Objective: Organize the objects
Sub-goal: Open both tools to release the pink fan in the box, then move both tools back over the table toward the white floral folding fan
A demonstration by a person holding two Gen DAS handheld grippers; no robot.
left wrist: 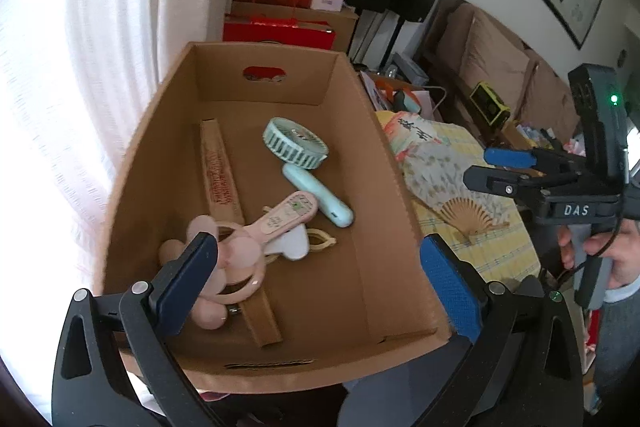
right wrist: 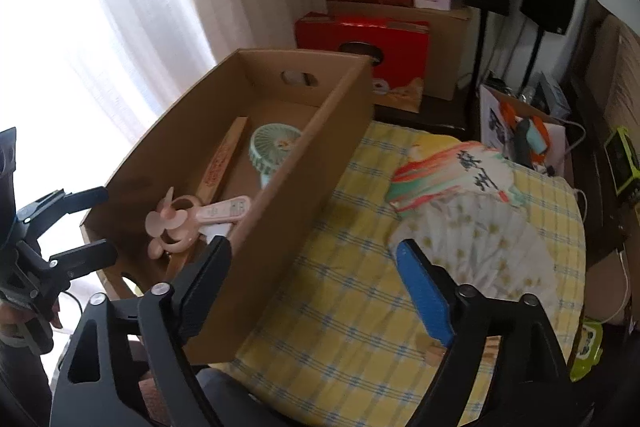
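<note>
1. The left gripper (left wrist: 316,279) hangs over the near end of the cardboard box (left wrist: 400,211) with its jaws spread wide and nothing between them.
2. The right gripper (right wrist: 312,281) is also wide and empty, poised above the yellow checked cloth (right wrist: 340,267) just beside the box's long right wall.
3. Already in the box: a pink handheld fan (left wrist: 240,247) at the near left corner, a mint handheld fan (left wrist: 304,163) toward the middle, a long flat brown fan case (left wrist: 224,195) along the left wall, and a small white-and-tan piece under the pink handle.
4. Left to sort, by my reading, are the open paper folding fans (right wrist: 472,227) lying spread on the cloth, well to the right of the box; a painted one (right wrist: 452,175) overlaps the pale one from the far side.
5. These look light, thin and floppy, and the paper leaf would likely crease or tear under a pinch. The stiffer place to grip seems to be the bamboo ribs near the pivot (left wrist: 466,217).
6. Spread open, a fan may be wider than the box mouth; the box's tall right wall stands between it and the floor inside.
7. Beyond the cloth's far edge stand red gift boxes (right wrist: 364,39) and a bag of clutter, clear of the path.
</note>
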